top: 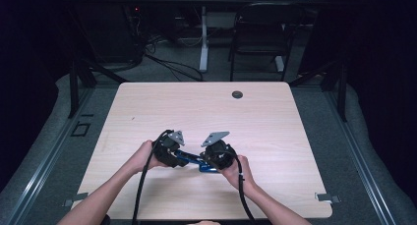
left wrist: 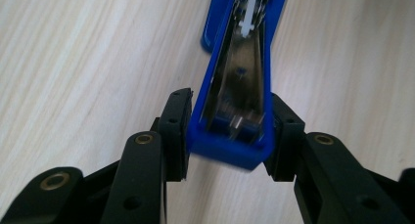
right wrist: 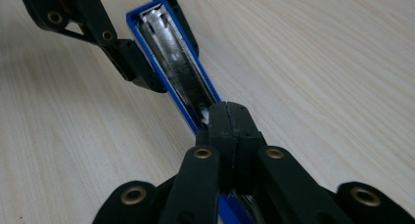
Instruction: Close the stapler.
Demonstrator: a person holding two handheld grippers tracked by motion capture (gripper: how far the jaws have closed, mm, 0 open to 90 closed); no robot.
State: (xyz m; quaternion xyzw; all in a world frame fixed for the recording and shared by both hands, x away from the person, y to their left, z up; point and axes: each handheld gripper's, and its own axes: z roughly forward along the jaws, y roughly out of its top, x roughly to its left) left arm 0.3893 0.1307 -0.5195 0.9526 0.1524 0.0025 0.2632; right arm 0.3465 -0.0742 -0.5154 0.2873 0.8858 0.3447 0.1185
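A blue stapler (top: 189, 159) lies swung open on the pale wooden table (top: 206, 112), its shiny metal staple channel (left wrist: 240, 72) facing up. My left gripper (left wrist: 230, 100) is shut on one end of the blue body, a pad pressing on each side wall. In the right gripper view that same gripper (right wrist: 159, 43) holds the far end of the stapler (right wrist: 166, 43). My right gripper (right wrist: 230, 111) has its jaws pressed together, tips down in the channel near the other end. A small white bit shows at the tips; whether it is pinched I cannot tell.
Both hands work near the table's front middle (top: 196, 156). A round cable hole (top: 237, 94) sits at the far edge. Behind the table stand a black chair (top: 260, 33) and a white desk leg (top: 203, 38), with cables on the floor.
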